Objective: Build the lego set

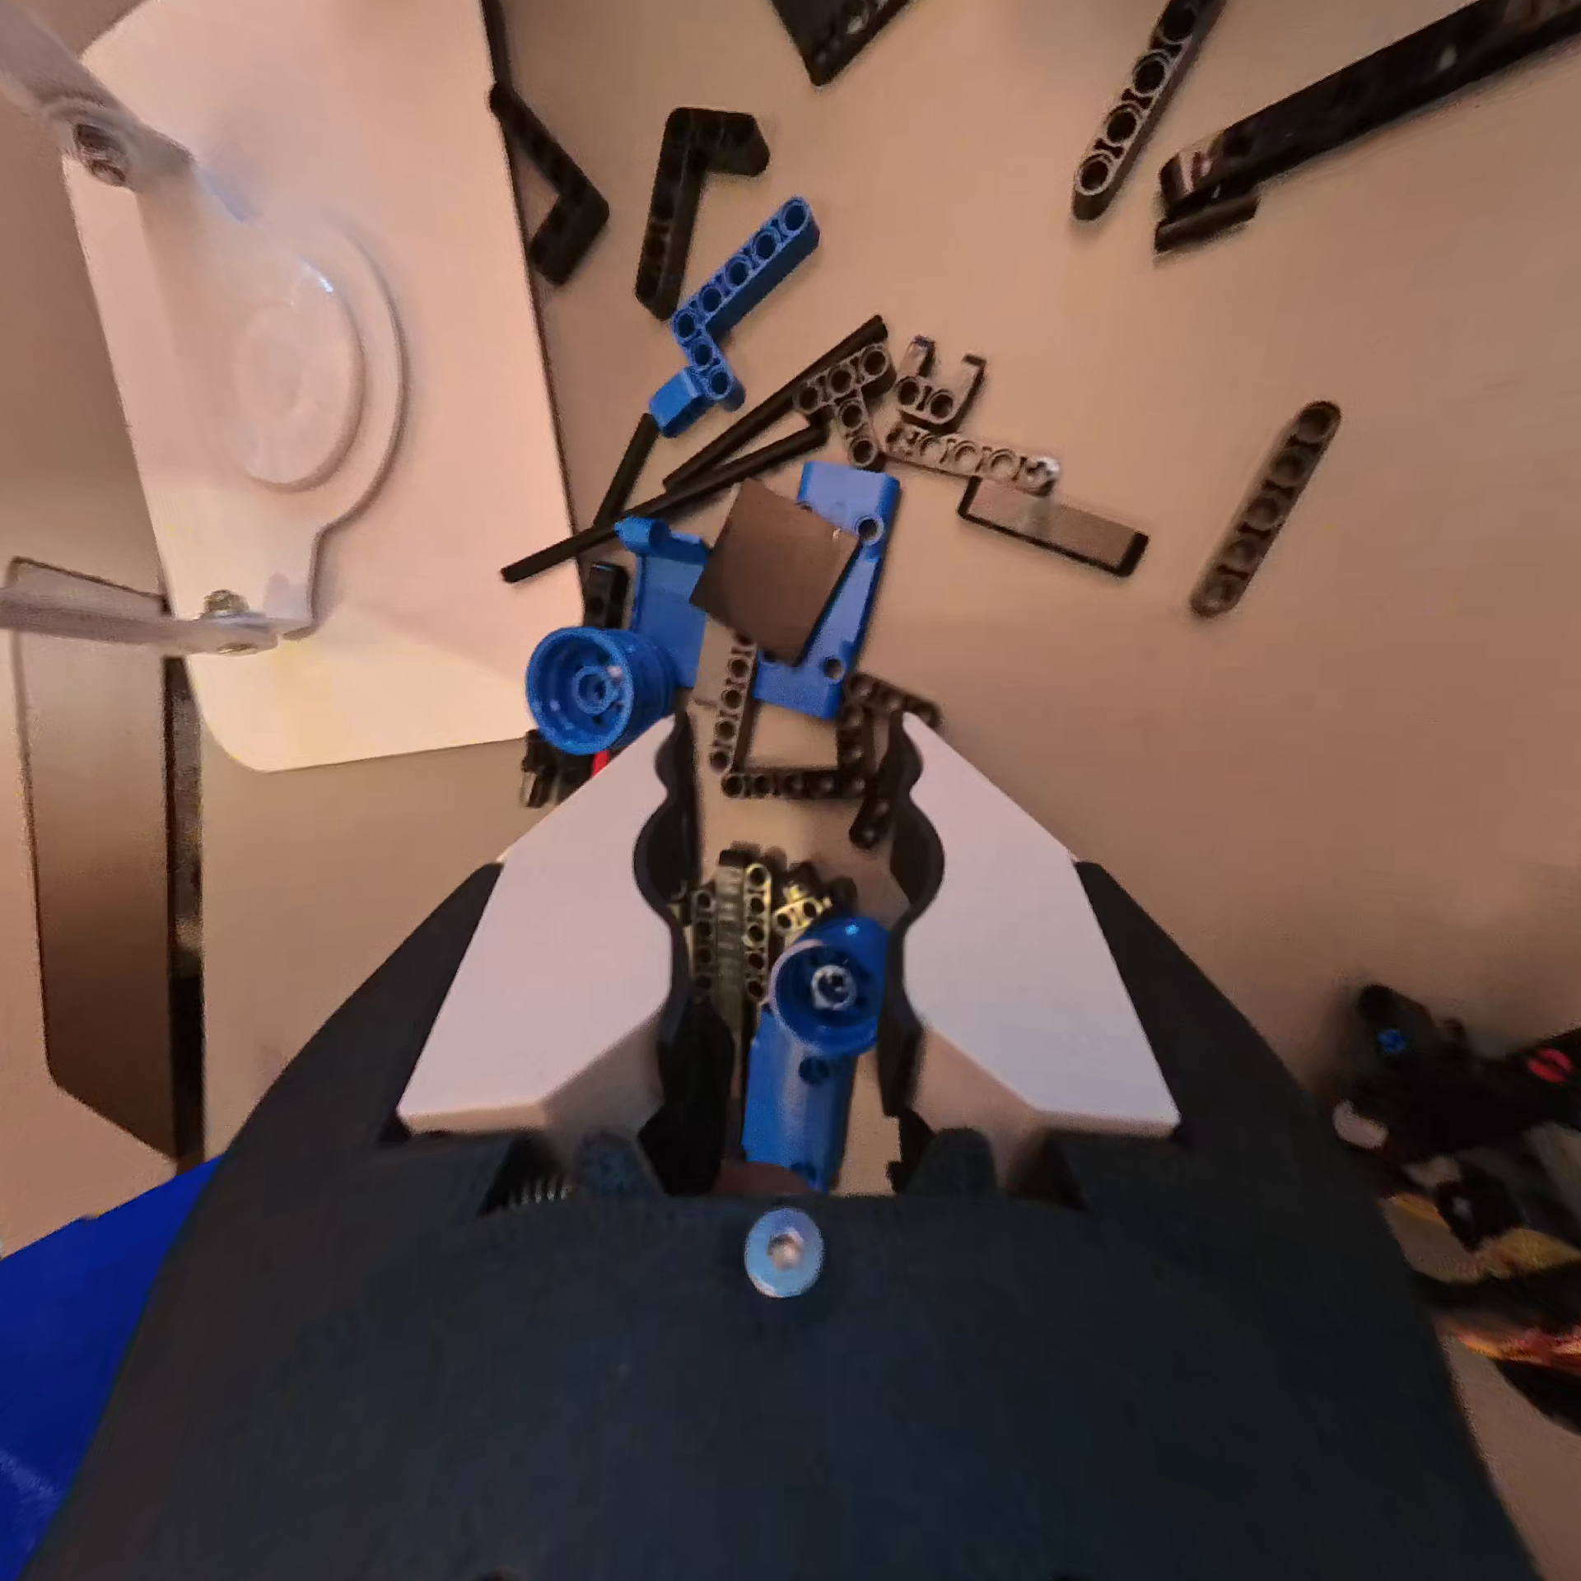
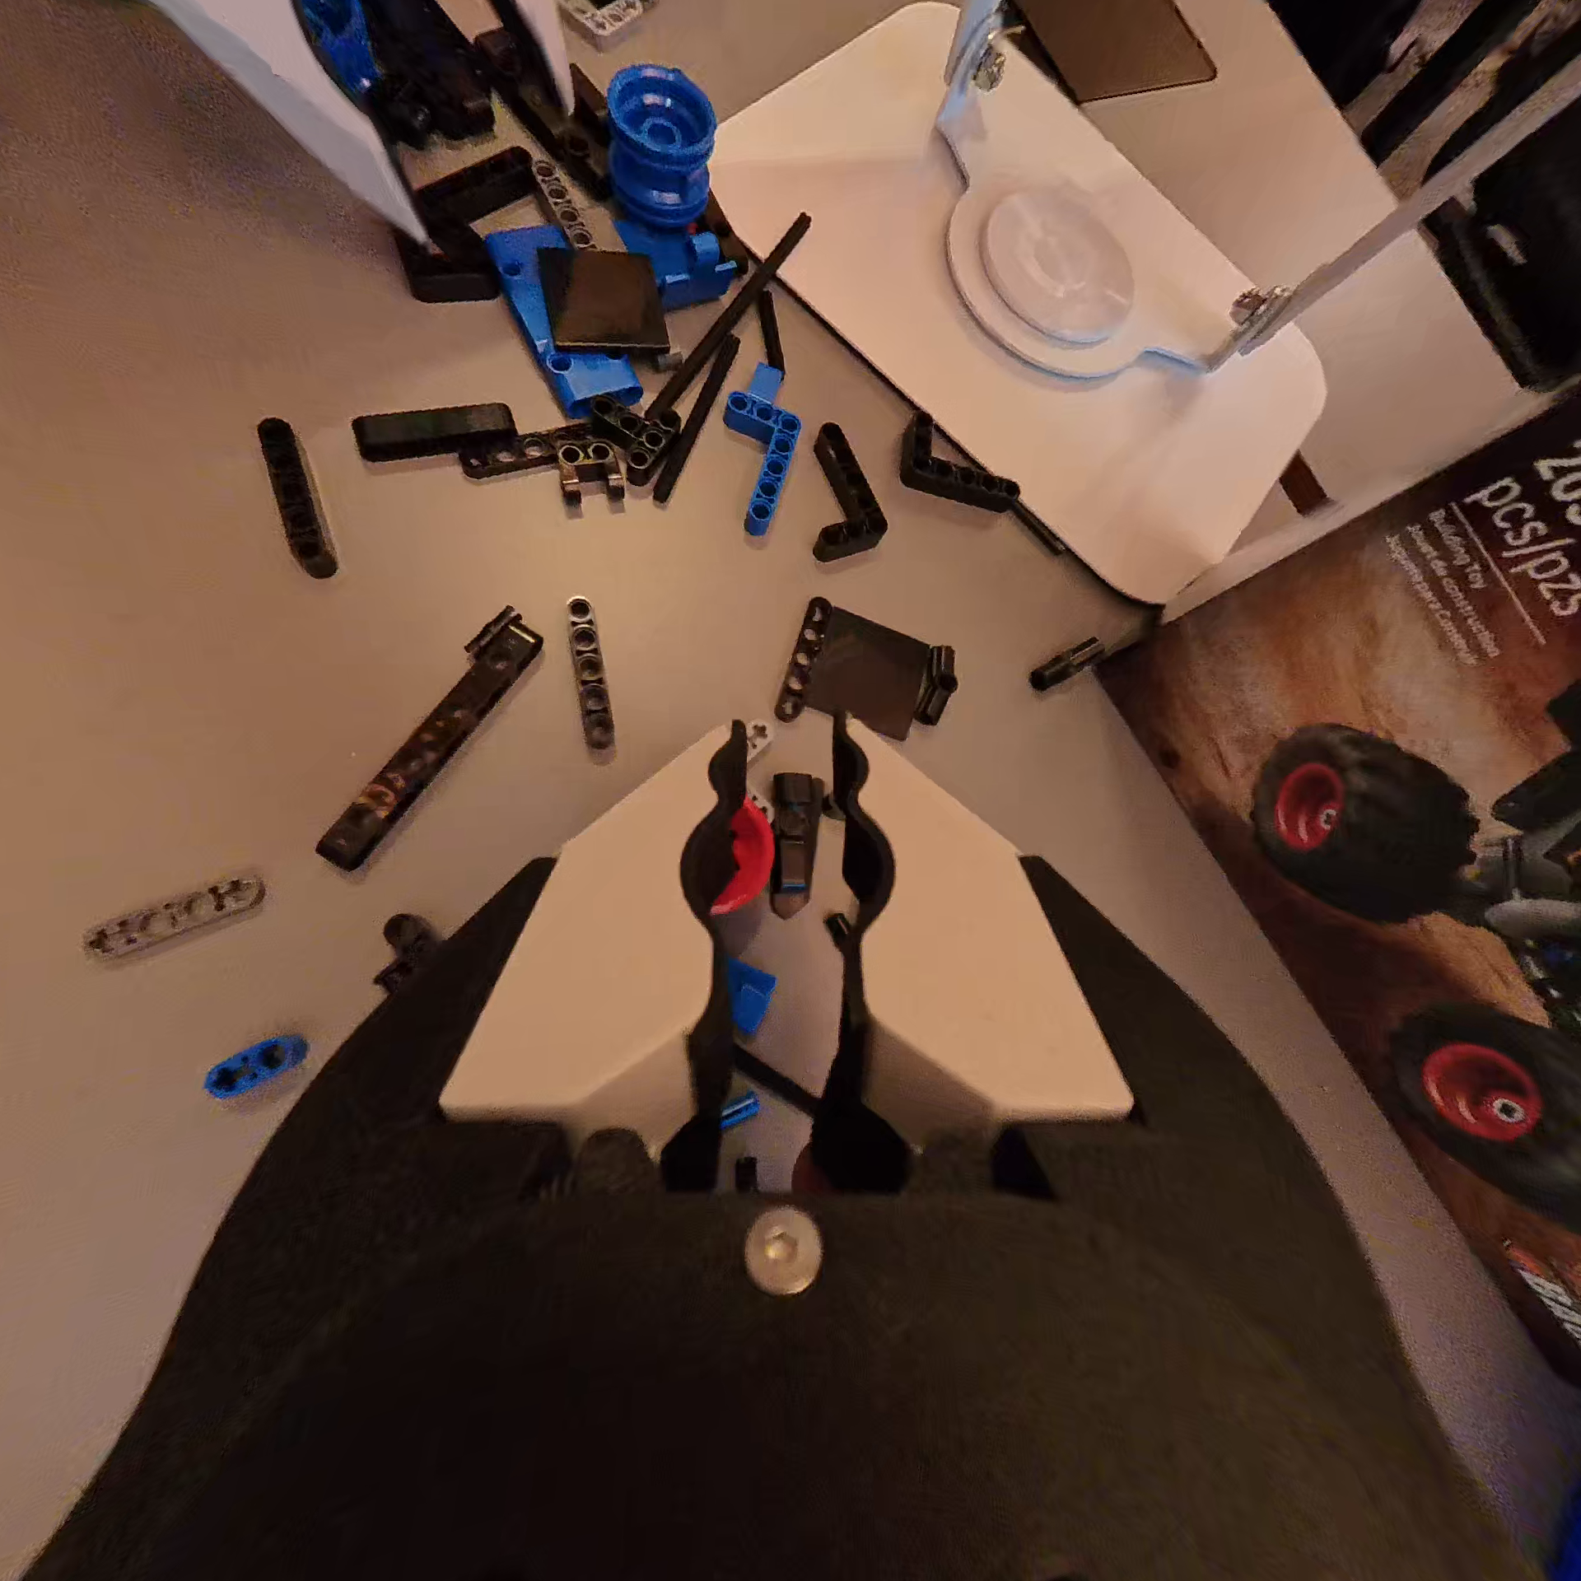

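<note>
Assembly: a partly built lego assembly [image 1: 796, 1009] of blue and black beams with a blue wheel hub on it sits between the fingers of the left gripper [image 1: 791, 770], which appear closed against its sides; its lower end runs out of sight behind the gripper body.
Left gripper from the other side: in the right wrist view only its white finger [image 2: 342, 111] shows at the top left edge, cut off by the frame, with blue and black parts beside it.
Right gripper [image 2: 787, 736]: jaws parted with a gap between them, clamped on nothing; it hangs above the table.
Under the right gripper: a red curved piece [image 2: 746, 855], a small dark connector [image 2: 796, 838] and a blue piece [image 2: 751, 992] lie on the table in the gap, each partly covered by the fingers.
Loose pile: a second blue wheel hub [image 1: 590, 689], blue panels [image 1: 834, 624] and a black flat panel [image 1: 783, 569] lie heaped together, with black axles [image 1: 744, 445] crossing them.
Scattered parts: black beams [image 2: 295, 496], a blue L-beam [image 2: 770, 453] and a grey beam [image 2: 175, 915] lie well apart on the table [image 2: 171, 727].
Container: the set's box [image 2: 1369, 813] lies at the right, closed side up, cut off by the frame; contents not visible.
White stand [image 2: 1112, 411]: a white base with a round disc stands beside the pile.
Hard to make out: a dark, blurred heap [image 1: 1471, 1138] at the right edge of the left wrist view.
</note>
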Demonstrator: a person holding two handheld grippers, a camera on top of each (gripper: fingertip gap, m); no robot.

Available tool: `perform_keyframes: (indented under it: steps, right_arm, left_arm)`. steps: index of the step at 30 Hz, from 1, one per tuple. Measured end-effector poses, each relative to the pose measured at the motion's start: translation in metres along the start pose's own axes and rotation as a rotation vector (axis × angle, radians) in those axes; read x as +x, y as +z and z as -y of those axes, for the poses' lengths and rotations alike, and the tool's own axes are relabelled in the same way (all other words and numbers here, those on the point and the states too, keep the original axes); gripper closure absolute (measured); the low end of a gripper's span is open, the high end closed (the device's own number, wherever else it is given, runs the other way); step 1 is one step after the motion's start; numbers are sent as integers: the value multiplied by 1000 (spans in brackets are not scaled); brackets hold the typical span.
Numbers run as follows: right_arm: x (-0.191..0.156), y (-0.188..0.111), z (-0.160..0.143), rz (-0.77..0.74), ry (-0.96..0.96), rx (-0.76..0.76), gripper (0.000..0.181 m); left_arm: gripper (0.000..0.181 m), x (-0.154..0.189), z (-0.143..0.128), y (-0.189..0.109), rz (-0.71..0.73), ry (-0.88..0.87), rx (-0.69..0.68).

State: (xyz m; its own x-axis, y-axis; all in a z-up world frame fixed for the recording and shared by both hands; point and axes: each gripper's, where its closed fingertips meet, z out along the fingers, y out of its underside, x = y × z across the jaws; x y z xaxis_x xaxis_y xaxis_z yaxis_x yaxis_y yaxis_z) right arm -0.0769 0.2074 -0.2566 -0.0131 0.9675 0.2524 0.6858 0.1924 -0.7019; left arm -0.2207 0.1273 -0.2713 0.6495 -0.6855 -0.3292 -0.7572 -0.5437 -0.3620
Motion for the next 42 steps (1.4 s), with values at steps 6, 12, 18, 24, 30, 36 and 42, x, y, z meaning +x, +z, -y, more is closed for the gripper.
perform_keyframes:
  steps: [6, 12, 18, 24, 30, 36, 42]
  right_arm:
    - [7, 0, 0, -42, -15, 19, 168]
    - [10, -3, 1, -58, -25, 25, 168]
    - [15, -4, 1, -66, -13, 39, 169]
    - [16, -4, -2, -72, -22, 32, 168]
    - [23, -8, -1, -75, 0, 54, 168]
    - [18, -5, -1, -64, -15, 46, 168]
    - [20, -7, -2, -69, -12, 47, 168]
  left_arm:
    - [157, 14, 8, 6, -88, -66, 40]
    - [153, 47, 12, -5, -318, -83, 59]
    - [127, -39, 10, -7, -23, -199, 93]
    - [153, -47, 5, 22, -28, -194, 43]
    - [152, -76, -18, -17, 28, -313, 82]
    - [152, -100, -62, -12, 137, -385, -64]
    - [131, -89, -71, 4, 92, -386, -166]
